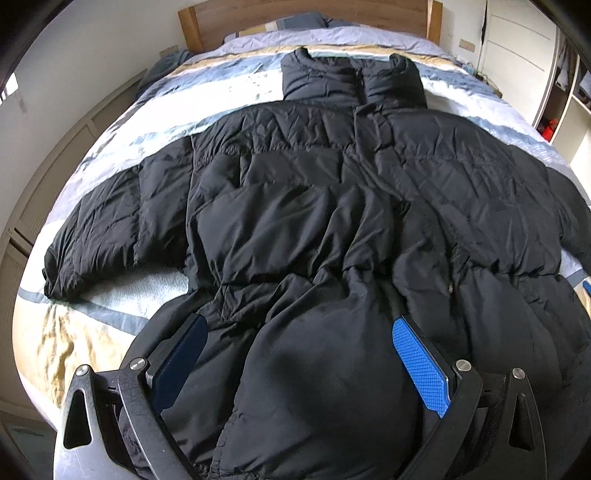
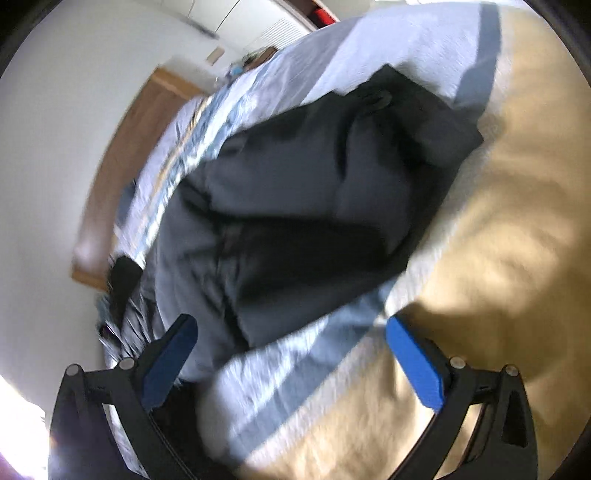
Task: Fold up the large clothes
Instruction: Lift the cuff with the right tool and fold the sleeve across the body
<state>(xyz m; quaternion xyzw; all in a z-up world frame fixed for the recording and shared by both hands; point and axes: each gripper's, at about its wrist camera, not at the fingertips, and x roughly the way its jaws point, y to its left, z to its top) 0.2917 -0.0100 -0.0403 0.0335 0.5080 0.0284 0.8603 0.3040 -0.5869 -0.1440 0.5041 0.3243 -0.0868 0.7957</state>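
A large black puffer jacket (image 1: 314, 192) lies front up on the bed, collar toward the headboard, both sleeves spread out to the sides. My left gripper (image 1: 301, 325) is open, its blue pads (image 1: 421, 365) standing either side of the jacket's hem, with the fabric bulging between them. In the right wrist view, which is tilted and blurred, a sleeve of the jacket (image 2: 314, 206) lies on the bedspread. My right gripper (image 2: 291, 328) is open and empty, above the bedspread just short of the sleeve.
The striped bedspread (image 1: 110, 306) in white, blue and tan covers the bed. A wooden headboard (image 1: 306, 14) stands at the far end. A low cabinet (image 1: 40, 206) runs along the left side. Open shelves (image 1: 569, 110) stand at the right.
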